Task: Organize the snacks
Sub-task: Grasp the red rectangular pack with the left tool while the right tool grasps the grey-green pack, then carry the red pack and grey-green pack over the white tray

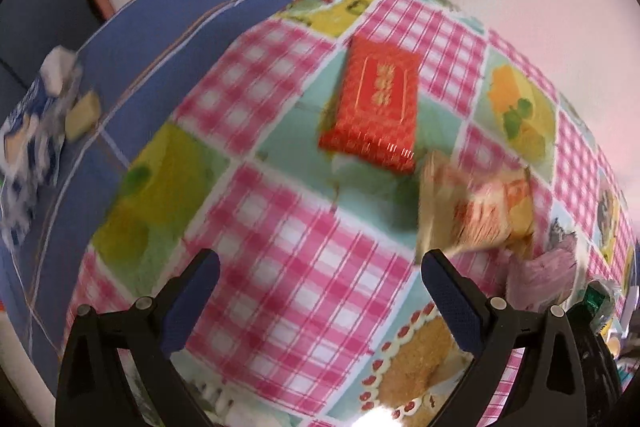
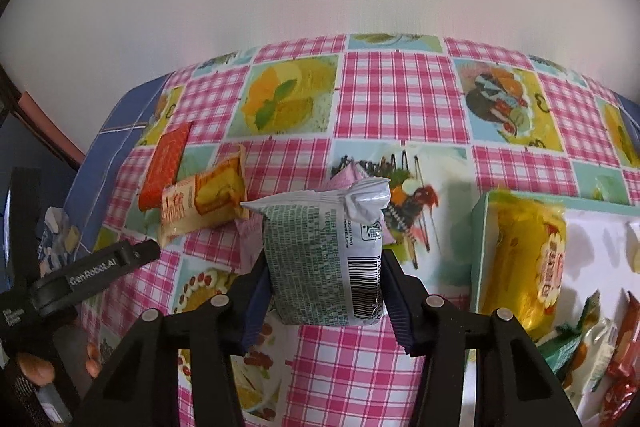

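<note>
My right gripper (image 2: 326,291) is shut on a green-and-white snack packet (image 2: 320,259), held upright above the table with its barcode side toward the camera. A pink packet (image 2: 249,231) lies just behind it. To the left lie an orange-yellow snack packet (image 2: 204,205) and a red box (image 2: 164,163). My left gripper (image 1: 320,265) hangs open over the pink checked tablecloth (image 1: 280,291) with nothing between its fingers. The red box (image 1: 372,107) lies ahead of it, and the orange-yellow packet (image 1: 480,207) lies beyond its right finger. The left wrist view is blurred.
A teal-rimmed white tray (image 2: 478,247) at the right holds a yellow packet (image 2: 524,259) and several small snacks. A blue cloth (image 1: 160,27) covers the table's left part, with a blue-and-white bag (image 1: 28,147) on it. A hand (image 2: 36,367) holds the left gripper's handle.
</note>
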